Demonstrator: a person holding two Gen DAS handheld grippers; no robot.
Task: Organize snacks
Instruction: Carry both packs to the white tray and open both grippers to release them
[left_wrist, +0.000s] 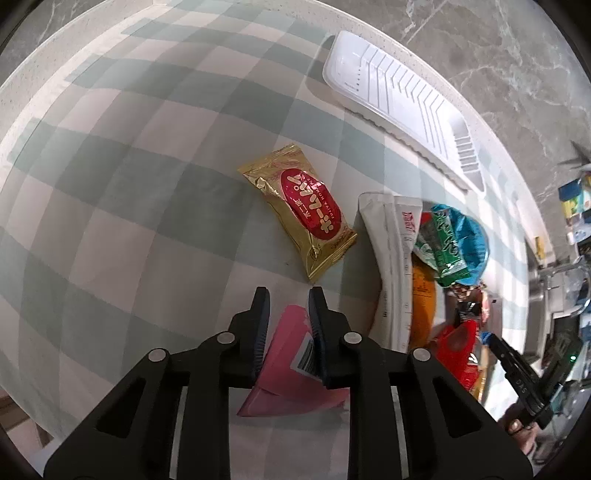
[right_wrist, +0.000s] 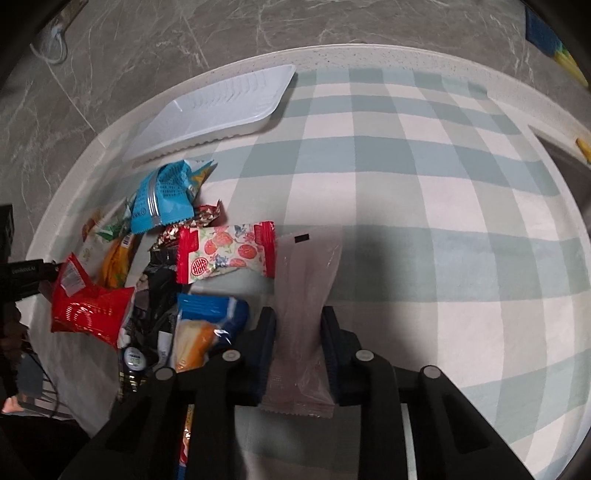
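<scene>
Gripping a pink packet (left_wrist: 291, 373), barcode label showing, left gripper (left_wrist: 289, 295) clamped

The left gripper (left_wrist: 289, 295) points steeply down, its two black fingers (left_wrist: 258, 325) drawn close together and clamped on a pink packet (left_wrist: 291, 373) that sits between the ribbed pads. The right gripper (right_wrist: 298, 314) also points steeply down, its fingers (right_wrist: 267, 343) closed in on a long pale pink packet (right_wrist: 306, 295), one pad against each long edge. In the left wrist view, the right gripper's black body shows at the lower right, with the fingers of a hand (left_wrist: 517, 424) wrapped beneath it.
</scene>
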